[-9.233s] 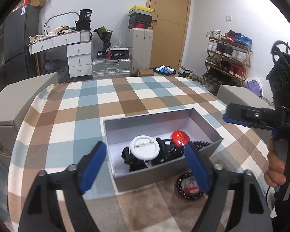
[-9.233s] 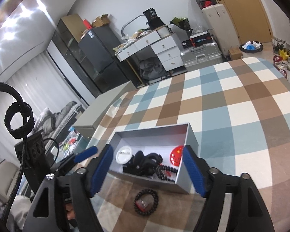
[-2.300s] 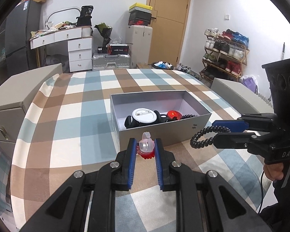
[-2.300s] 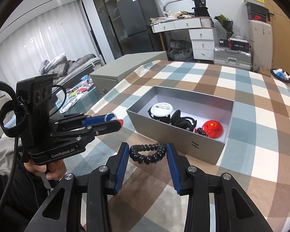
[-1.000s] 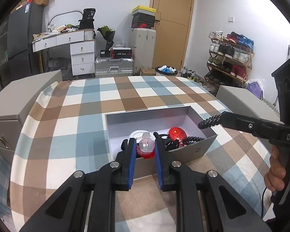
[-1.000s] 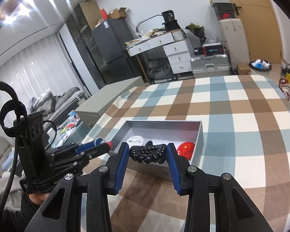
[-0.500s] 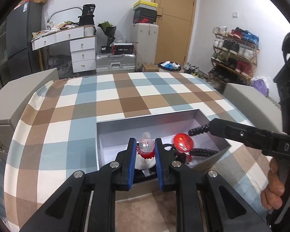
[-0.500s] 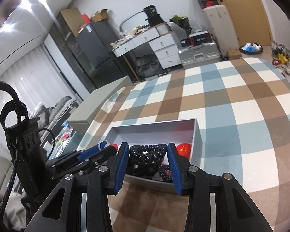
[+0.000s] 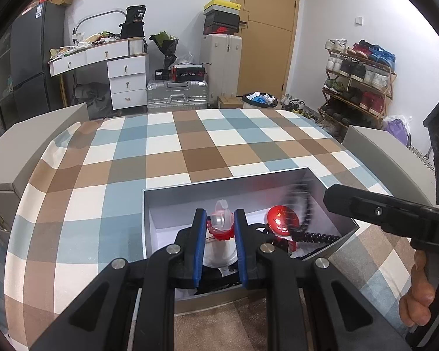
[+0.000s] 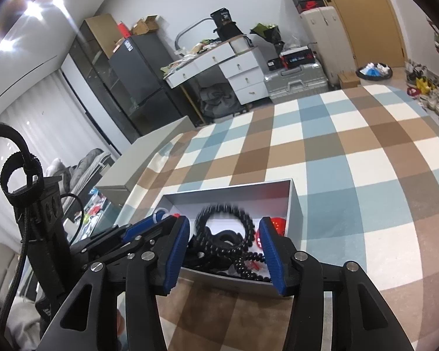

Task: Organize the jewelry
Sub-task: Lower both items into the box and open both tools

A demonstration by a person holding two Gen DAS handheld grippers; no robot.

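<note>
**Bracelet released over the box while the ring stays clamped**

Half a second ago the right hand-held gripper (image 10: 224,244) had the black bead bracelet (image 10: 225,222) pinched between its blue pads. Now its jaws are opening, the pads stand clear of the beads, and the bracelet is a blurred ring in the gap between them, over the open grey box (image 10: 294,201). Nine seconds ago that bracelet lay on the checked cloth in front of the box, and both tools were wide open and empty.

The left hand-held gripper (image 9: 219,228) has not changed its grip: it is closed narrow on a small clear-and-red ring (image 9: 221,222), which sticks up between the pad tips. It has edged forward since a second ago, so the ring now sits over the inside of the box (image 9: 278,181), above a white round badge (image 9: 219,253) lying just below the pads.

To the right of the left tool's tips, a red badge (image 9: 282,219) rests in the box with a black beaded strand (image 9: 316,237) trailing beside it. The right tool reaches in from that side, held by a hand (image 9: 418,301) at the frame edge.

The box stands on the bench (image 9: 166,158), just ahead of both tools.
</note>
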